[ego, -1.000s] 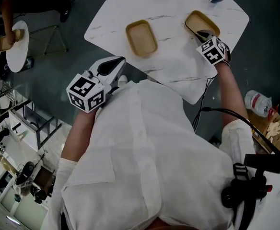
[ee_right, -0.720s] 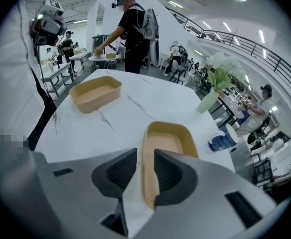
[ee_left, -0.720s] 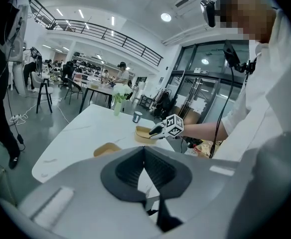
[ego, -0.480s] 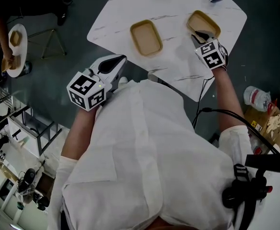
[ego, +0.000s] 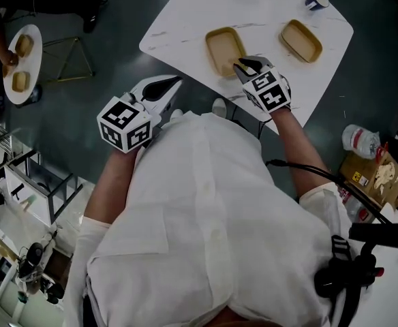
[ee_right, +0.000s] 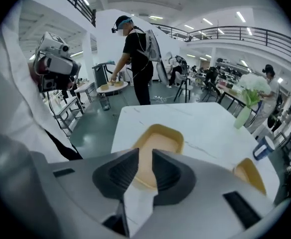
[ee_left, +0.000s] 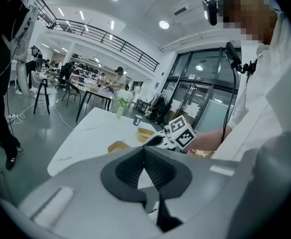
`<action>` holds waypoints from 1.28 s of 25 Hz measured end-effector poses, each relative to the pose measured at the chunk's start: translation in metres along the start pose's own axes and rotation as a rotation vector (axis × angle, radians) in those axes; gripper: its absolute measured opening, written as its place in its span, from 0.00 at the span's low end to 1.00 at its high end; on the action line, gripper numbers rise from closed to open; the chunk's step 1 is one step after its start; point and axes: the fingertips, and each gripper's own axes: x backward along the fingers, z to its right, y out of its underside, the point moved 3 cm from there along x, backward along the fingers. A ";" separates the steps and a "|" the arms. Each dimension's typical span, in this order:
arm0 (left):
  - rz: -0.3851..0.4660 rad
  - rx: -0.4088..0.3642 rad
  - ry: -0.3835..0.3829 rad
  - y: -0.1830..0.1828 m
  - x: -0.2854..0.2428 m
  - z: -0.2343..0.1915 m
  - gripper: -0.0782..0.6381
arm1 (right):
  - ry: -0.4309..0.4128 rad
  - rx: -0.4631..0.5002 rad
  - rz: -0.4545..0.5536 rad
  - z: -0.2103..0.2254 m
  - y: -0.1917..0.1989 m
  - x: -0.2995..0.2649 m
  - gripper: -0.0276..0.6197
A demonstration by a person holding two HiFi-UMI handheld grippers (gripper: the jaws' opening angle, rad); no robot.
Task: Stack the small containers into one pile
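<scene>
Two shallow tan containers lie apart on the white marble bench [ego: 185, 12], not stacked. The nearer container [ego: 225, 50] sits towards the bench's near edge; the farther container [ego: 301, 40] lies to its right, closer to the far corner. Both are empty. A small dark cup [ego: 315, 1] stands at the far corner, beyond the farther container; its contents cannot be made out.

The right gripper [ego: 242, 65] hangs over the near right rim of the nearer container [ee_right: 158, 143], pointing down at it. Its jaws stand partly apart with a narrow gap and have just been closing. The container's near rim shows through that gap, but the pads do not press on it, and whether they touch it cannot be told. The gripper holds nothing.

The left gripper [ego: 175, 82] is off the bench, over the floor just beside the person's body, well apart from both containers. In the left gripper view its jaws meet at the tips with nothing between them.
</scene>
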 end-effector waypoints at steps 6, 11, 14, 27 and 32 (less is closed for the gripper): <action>0.016 0.009 -0.003 0.011 0.035 -0.017 0.12 | 0.008 -0.032 -0.024 -0.029 -0.024 -0.043 0.19; 0.015 0.021 -0.014 0.023 0.063 -0.032 0.12 | 0.075 0.007 -0.097 -0.031 -0.028 -0.079 0.19; 0.017 0.031 -0.025 0.031 0.077 -0.041 0.12 | 0.129 0.035 -0.159 -0.026 -0.023 -0.094 0.19; 0.012 0.048 -0.024 0.045 0.106 -0.053 0.12 | 0.213 -0.030 -0.206 -0.022 -0.002 -0.100 0.08; 0.007 0.026 0.012 0.039 0.095 -0.043 0.12 | 0.210 0.011 -0.186 -0.025 0.006 -0.080 0.07</action>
